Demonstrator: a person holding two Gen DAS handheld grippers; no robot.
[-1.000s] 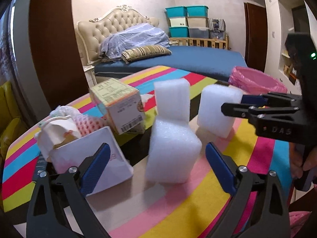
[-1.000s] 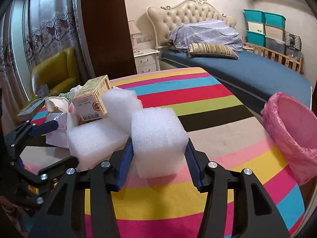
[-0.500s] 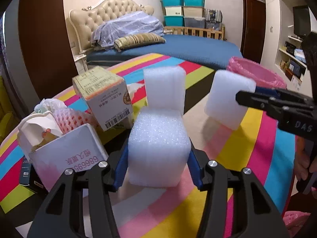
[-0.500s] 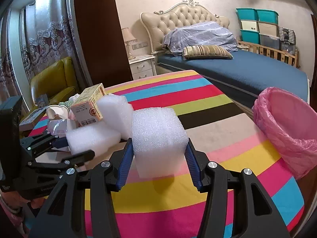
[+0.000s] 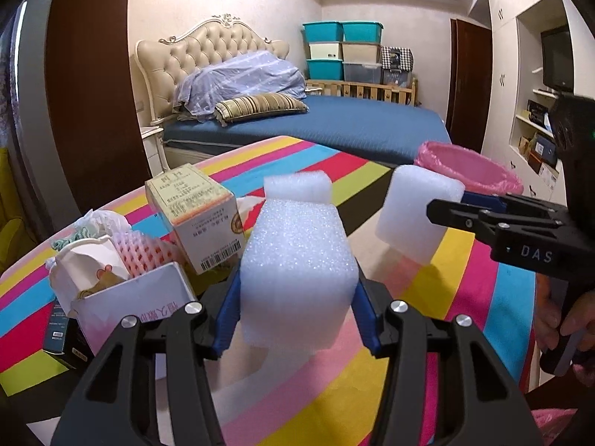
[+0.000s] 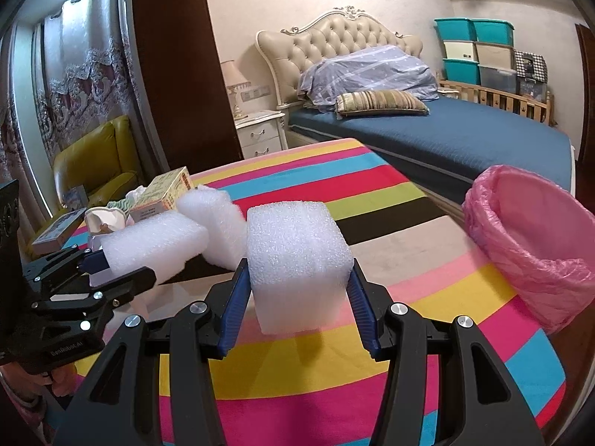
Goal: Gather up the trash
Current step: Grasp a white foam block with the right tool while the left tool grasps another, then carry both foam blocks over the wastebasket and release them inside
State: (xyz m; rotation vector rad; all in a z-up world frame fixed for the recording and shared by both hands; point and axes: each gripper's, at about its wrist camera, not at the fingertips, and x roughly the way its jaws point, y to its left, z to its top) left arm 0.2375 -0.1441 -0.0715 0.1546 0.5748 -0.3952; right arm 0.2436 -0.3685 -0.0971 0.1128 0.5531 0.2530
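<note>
My left gripper (image 5: 297,284) is shut on a white foam block (image 5: 297,256), its blue pads pressing both sides. My right gripper (image 6: 297,273) is shut on a second white foam block (image 6: 297,249), held just above the striped table (image 6: 372,364). In the left wrist view the right gripper (image 5: 461,204) shows at the right with its block (image 5: 416,215). The right wrist view has the left gripper (image 6: 100,264) at the left with its block (image 6: 152,241). A third foam block (image 5: 297,187) (image 6: 219,219) stands on the table behind. A pink-lined bin (image 6: 528,238) (image 5: 472,171) sits at the table's right edge.
A printed cardboard box (image 5: 197,208) leans beside an open white box (image 5: 141,304) stuffed with paper and pink foam netting at the table's left. A dark small box (image 5: 55,330) lies at the left edge. A bed (image 6: 446,137) stands beyond the table.
My left gripper went from wide open around the foam block to shut on it. The right gripper kept its block and drifted slightly toward the bin side.
</note>
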